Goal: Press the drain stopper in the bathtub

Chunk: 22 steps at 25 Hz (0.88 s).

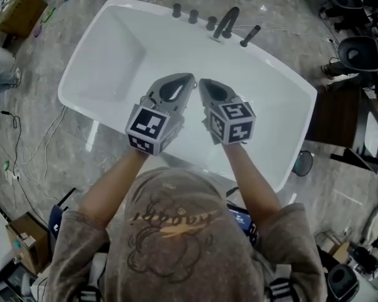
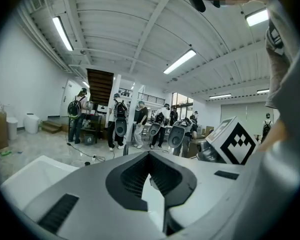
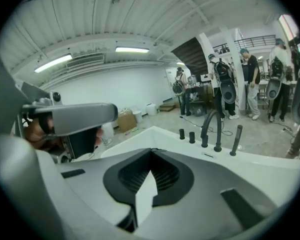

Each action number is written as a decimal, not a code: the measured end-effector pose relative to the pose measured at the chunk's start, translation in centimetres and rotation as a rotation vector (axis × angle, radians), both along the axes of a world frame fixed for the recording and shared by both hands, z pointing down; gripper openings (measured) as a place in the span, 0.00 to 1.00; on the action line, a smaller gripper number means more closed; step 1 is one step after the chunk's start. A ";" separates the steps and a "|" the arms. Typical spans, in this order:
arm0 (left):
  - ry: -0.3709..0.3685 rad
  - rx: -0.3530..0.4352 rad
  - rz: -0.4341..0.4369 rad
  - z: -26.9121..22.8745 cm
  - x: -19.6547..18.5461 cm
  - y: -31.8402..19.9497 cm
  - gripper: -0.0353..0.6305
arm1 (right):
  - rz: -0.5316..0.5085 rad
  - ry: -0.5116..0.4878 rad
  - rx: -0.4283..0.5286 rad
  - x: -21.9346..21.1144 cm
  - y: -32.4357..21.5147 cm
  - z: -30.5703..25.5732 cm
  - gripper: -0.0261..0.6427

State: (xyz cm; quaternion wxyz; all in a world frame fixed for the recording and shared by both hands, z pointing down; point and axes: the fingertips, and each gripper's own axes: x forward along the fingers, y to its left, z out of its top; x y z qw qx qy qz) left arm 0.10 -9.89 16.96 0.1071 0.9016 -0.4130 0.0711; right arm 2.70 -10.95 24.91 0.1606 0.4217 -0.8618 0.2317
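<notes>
The white bathtub (image 1: pixel 82 68) fills the middle of the head view, seen from above. No drain stopper shows; both grippers cover part of the tub floor. My left gripper (image 1: pixel 190 80) and right gripper (image 1: pixel 201 84) hover side by side over the tub's middle, tips nearly touching, pointing toward the faucet (image 1: pixel 225 22). Both are shut with nothing between their jaws. In the left gripper view the left gripper (image 2: pixel 150 154) points level into the room. In the right gripper view the right gripper (image 3: pixel 151 150) faces the tub rim (image 3: pixel 160 131) and the faucet (image 3: pixel 212 129).
Dark knobs (image 1: pixel 193 16) and a hand shower (image 1: pixel 250 35) stand on the far rim. A cardboard box (image 1: pixel 17 8) and cables (image 1: pixel 38 143) lie on the floor at left. A brown table (image 1: pixel 337 115) and dark gear (image 1: pixel 359 52) stand at right. Several people (image 2: pixel 120 121) stand in the background.
</notes>
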 end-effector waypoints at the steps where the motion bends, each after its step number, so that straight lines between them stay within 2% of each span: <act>1: -0.001 -0.001 0.001 -0.2 -0.1 0.5 0.06 | -0.008 -0.008 0.016 -0.1 0.5 -0.9 0.04; 8: 0.008 0.005 0.009 -2.2 -1.4 4.2 0.06 | -0.101 -0.055 0.170 -1.2 5.3 -6.7 0.04; 12: 0.018 0.003 0.031 -3.0 -1.6 6.1 0.06 | -0.146 -0.066 0.225 -1.4 7.7 -9.0 0.04; 22: 0.041 0.044 0.081 -4.2 -1.5 9.2 0.06 | -0.217 -0.229 0.328 -1.1 11.9 -12.2 0.04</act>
